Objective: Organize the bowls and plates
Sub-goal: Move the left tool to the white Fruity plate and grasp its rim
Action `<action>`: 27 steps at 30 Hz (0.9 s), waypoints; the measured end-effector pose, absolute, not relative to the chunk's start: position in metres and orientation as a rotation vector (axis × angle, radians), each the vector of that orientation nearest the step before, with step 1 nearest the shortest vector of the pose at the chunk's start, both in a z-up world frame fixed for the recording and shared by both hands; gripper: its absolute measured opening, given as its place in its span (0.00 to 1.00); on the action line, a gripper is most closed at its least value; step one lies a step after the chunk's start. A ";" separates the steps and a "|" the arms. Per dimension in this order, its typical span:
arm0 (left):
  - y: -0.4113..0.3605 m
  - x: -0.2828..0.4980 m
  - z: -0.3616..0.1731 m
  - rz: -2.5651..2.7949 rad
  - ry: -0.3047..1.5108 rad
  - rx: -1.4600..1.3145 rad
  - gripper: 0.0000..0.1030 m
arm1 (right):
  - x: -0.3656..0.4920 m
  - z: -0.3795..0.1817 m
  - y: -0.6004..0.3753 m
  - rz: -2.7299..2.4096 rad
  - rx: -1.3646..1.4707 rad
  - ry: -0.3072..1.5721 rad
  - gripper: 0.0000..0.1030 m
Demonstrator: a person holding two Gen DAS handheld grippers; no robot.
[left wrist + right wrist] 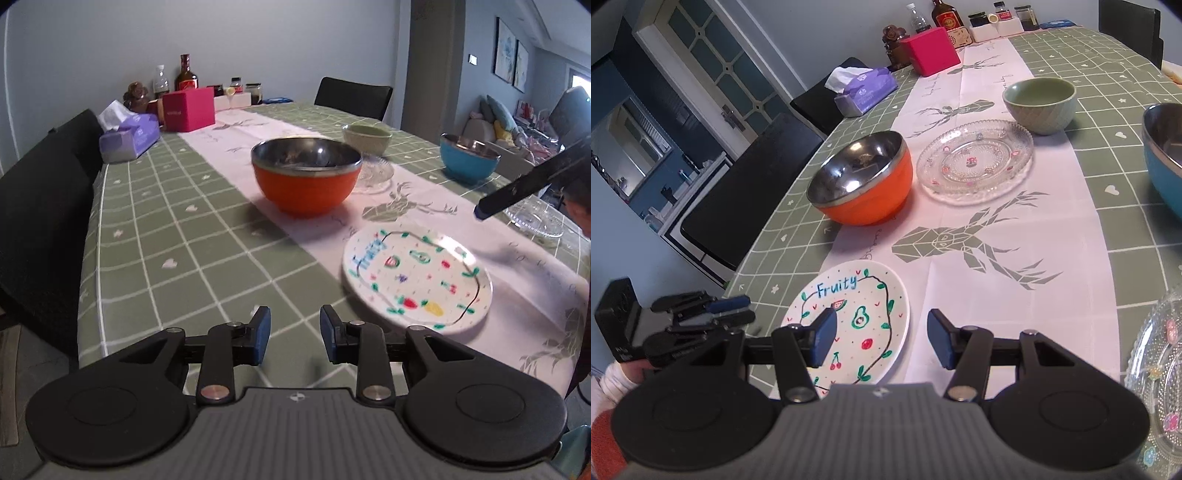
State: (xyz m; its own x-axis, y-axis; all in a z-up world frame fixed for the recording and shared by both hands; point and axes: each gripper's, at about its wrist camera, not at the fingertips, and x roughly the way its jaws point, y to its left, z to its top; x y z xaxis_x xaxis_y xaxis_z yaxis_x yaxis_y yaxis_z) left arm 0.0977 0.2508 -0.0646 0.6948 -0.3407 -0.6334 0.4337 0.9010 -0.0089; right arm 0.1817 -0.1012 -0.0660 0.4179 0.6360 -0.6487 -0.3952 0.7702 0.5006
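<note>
The fruit plate (855, 317) lies flat on the surface (1108, 229), nearer the person than the orange bowl (862, 181). The left tongs (294, 334) stand just left of the plate's rim, partly open and empty; the right tongs (881, 339) hang over its right edge, wider apart, also empty. Both look about equally near.

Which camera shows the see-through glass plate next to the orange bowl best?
The right wrist view: the glass plate lies whole and unblocked beside the orange bowl. In the left wrist view the bowl hides most of it, leaving only a blurry edge.
</note>
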 end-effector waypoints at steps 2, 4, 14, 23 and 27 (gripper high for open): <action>0.246 0.102 -0.060 -0.452 0.673 0.142 0.38 | 0.182 -0.069 -0.098 0.656 0.286 0.948 0.53; 0.243 0.107 -0.057 -0.455 0.673 0.128 0.39 | 0.184 -0.072 -0.096 0.650 0.285 0.958 0.53; 0.219 0.125 -0.064 -0.555 0.760 0.121 0.45 | 0.190 -0.084 -0.087 0.632 0.261 0.999 0.48; 0.212 0.133 -0.076 -0.582 0.857 0.104 0.45 | 0.193 -0.093 -0.086 0.624 0.257 1.026 0.41; 0.212 0.134 -0.077 -0.583 0.880 0.079 0.45 | 0.195 -0.095 -0.087 0.626 0.269 1.031 0.38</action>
State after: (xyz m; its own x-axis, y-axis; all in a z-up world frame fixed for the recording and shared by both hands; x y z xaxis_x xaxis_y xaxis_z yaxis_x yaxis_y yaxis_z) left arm 0.1342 0.2117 -0.0769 0.4935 -0.4482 -0.7453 0.5115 0.8427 -0.1681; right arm 0.1948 -0.0866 -0.0951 0.3604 0.6004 -0.7139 -0.3567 0.7959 0.4892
